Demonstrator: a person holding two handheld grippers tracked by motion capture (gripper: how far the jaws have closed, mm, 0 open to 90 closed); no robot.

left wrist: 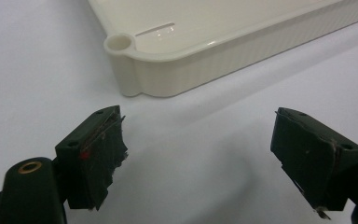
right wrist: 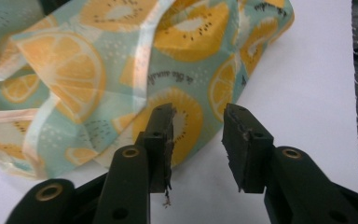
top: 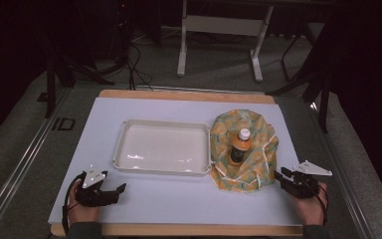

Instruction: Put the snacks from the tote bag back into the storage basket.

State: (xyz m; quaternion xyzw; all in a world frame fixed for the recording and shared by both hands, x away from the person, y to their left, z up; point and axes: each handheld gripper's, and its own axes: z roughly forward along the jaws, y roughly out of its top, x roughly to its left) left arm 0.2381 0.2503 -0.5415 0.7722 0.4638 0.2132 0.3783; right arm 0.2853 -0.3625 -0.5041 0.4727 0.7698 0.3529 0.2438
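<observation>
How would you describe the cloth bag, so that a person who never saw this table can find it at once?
Start at the white tray in the middle of the table. Directly beside its right edge lies the cloth bag, with a bottle standing inside it. It is the one soft, colourful thing there: pale green fabric printed with orange fruit slices.

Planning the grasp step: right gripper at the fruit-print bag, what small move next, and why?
Probably ease the right gripper forward onto the fruit-print bag edge, then close. Its jaws stand part open with the cloth's rim just ahead, nothing pinched yet. The bottle sits in the bag.
</observation>
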